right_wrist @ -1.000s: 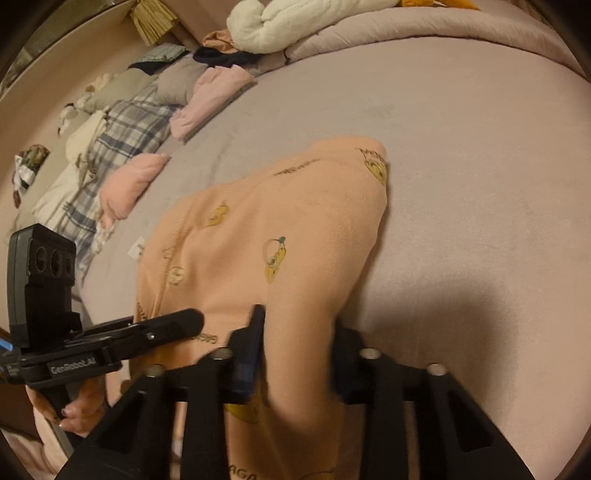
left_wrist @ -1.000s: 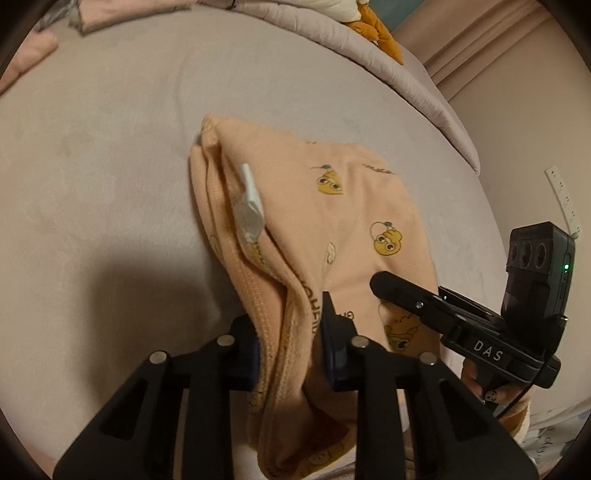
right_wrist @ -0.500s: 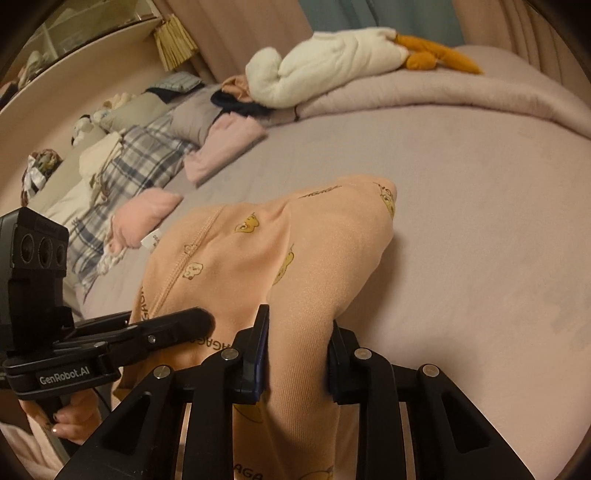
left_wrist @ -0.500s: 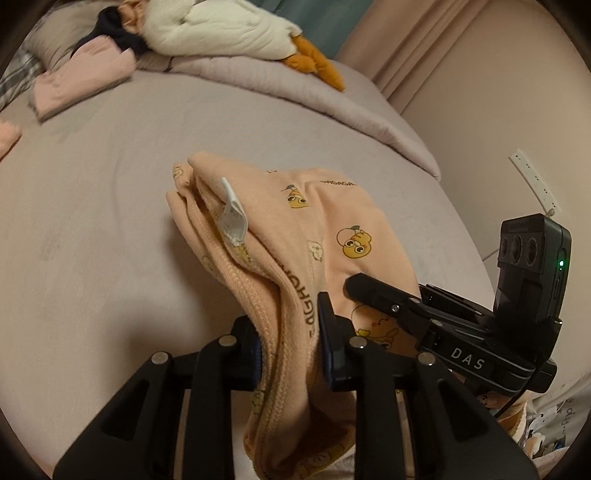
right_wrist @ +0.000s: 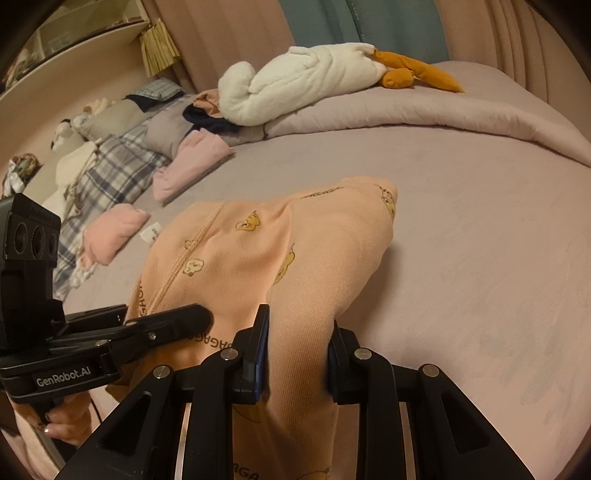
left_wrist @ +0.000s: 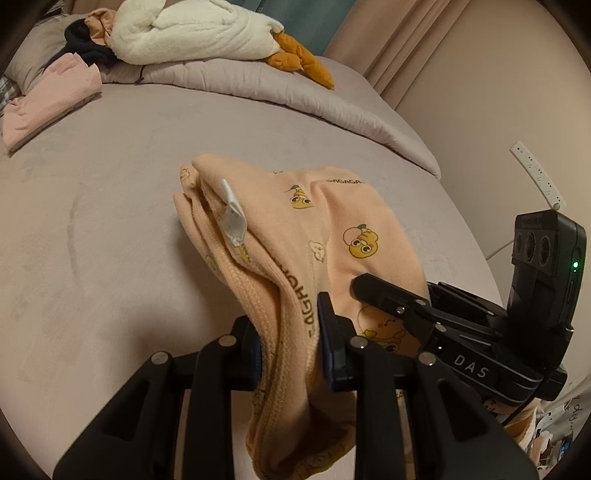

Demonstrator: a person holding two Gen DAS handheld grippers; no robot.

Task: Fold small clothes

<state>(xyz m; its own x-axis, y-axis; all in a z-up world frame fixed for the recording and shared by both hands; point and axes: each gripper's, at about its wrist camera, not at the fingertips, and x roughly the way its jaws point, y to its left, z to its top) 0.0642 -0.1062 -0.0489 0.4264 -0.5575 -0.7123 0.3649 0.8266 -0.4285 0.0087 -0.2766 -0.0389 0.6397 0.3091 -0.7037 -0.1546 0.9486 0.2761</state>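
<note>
Peach-orange cotton with little yellow ducks, a small baby garment (left_wrist: 332, 236), held up off the bed (left_wrist: 92, 221) at the near end and resting on the bed at the far end. Pinched by both grippers at once: left hand-held gripper (left_wrist: 290, 343) squeezed tight on the zipper edge, right hand-held gripper (right_wrist: 297, 354) squeezed tight on the plain folded edge. Seen from the left camera, right gripper just to the right of the garment's near end, touching the cloth. Seen from the right camera, left gripper just to the left of that same end. So, two grips side by side on the near end, neither one clearly closer than the other to the garment. Long way of the garment running straight out from the grippers, toward the white plush goose (left_wrist: 192, 33) on the rolled quilt (left_wrist: 295, 96) behind the garment. White tag (left_wrist: 232, 214) sticking up on the zipper side, past the left grip. Far tip of the garment (right_wrist: 384, 192) lying on the bed, well short of the quilt. Pink folded clothes (right_wrist: 192, 166) off to the garment's left, well apart from it. Probably a fold or a lay-down next: near end to go forward over the far tip, or down flat onto the bed in front of the garment. Both grips to move together, same way, or the cloth could twist. Soft and floppy, likely to sag in the middle.
</note>
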